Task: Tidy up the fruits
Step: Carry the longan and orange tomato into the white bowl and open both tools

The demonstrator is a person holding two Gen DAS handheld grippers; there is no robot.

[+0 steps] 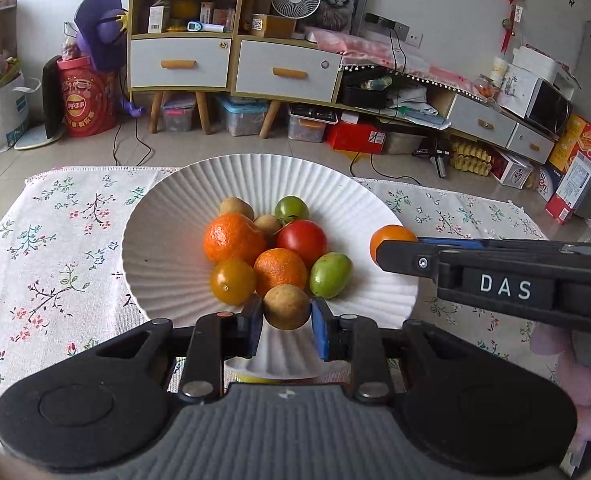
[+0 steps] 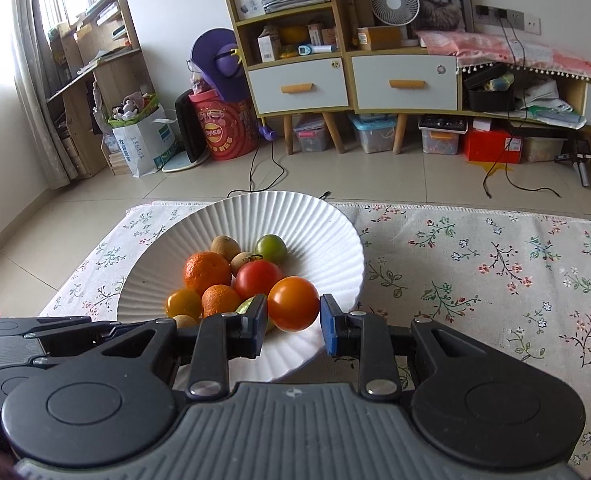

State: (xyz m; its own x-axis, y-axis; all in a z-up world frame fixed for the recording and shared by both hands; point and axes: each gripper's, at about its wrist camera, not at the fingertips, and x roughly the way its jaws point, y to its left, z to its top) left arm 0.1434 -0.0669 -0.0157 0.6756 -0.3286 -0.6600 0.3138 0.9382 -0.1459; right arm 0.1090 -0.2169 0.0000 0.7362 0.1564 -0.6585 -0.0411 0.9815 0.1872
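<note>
A white ribbed bowl (image 1: 183, 208) (image 2: 327, 232) stands on the flowered cloth and holds several fruits: two tangerines, a red tomato (image 1: 302, 242) (image 2: 257, 277), green and yellow ones, small brown ones. My left gripper (image 1: 287, 316) is shut on a small brown round fruit (image 1: 286, 306) above the bowl's near rim. My right gripper (image 2: 293, 312) is shut on an orange tomato (image 2: 293, 303) (image 1: 391, 240) over the bowl's right side; from the left wrist view it comes in from the right.
The flowered tablecloth (image 1: 55, 248) (image 2: 495, 264) spreads on both sides of the bowl. Beyond the table lie a tiled floor with cables, a shelf cabinet (image 2: 303, 80), storage boxes and a red bucket (image 1: 89, 100). A pink-sleeved hand (image 1: 575, 380) holds the right tool.
</note>
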